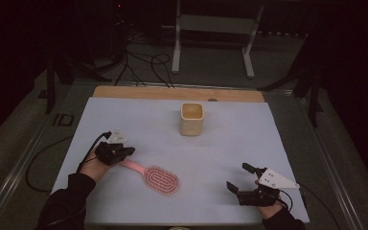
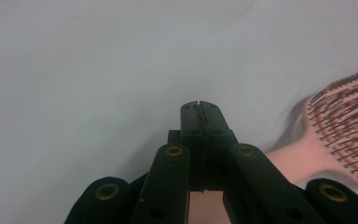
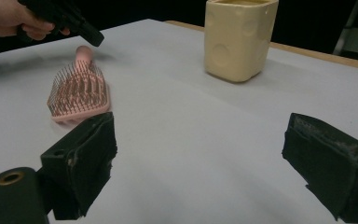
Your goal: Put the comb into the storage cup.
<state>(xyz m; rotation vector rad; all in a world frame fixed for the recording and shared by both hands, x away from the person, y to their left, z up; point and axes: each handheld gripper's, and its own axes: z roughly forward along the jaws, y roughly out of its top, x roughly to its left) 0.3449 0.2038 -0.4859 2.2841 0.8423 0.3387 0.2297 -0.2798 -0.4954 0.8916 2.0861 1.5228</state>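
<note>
Two tongs: both over the white tabletop (image 1: 139, 115), one hairbrush in play.
Thing: pink plastic paddle hairbrush with bristles up (image 1: 154, 176), lying flat at front left, handle pointing toward the left tongs.
Left tongs (image 1: 124, 152): jaws closed right down on the handle end; in the left gripper view the pink handle shows under the closed jaws (image 2: 200, 122). Grip looks made.
Right tongs (image 1: 242, 178): jaws wide apart, nothing between them, parked at front right, well apart from the brush.
Other: cream square ceramic cup (image 1: 191, 119), upright toward the back, centre, well apart from the brush.
Handling: likely light and stiff; smooth plastic handle may slip or swivel in a narrow pinch.
Hold point: handle, nearer the head if the paddle sags; avoid the bristles, they flex and give no purchase.
</note>
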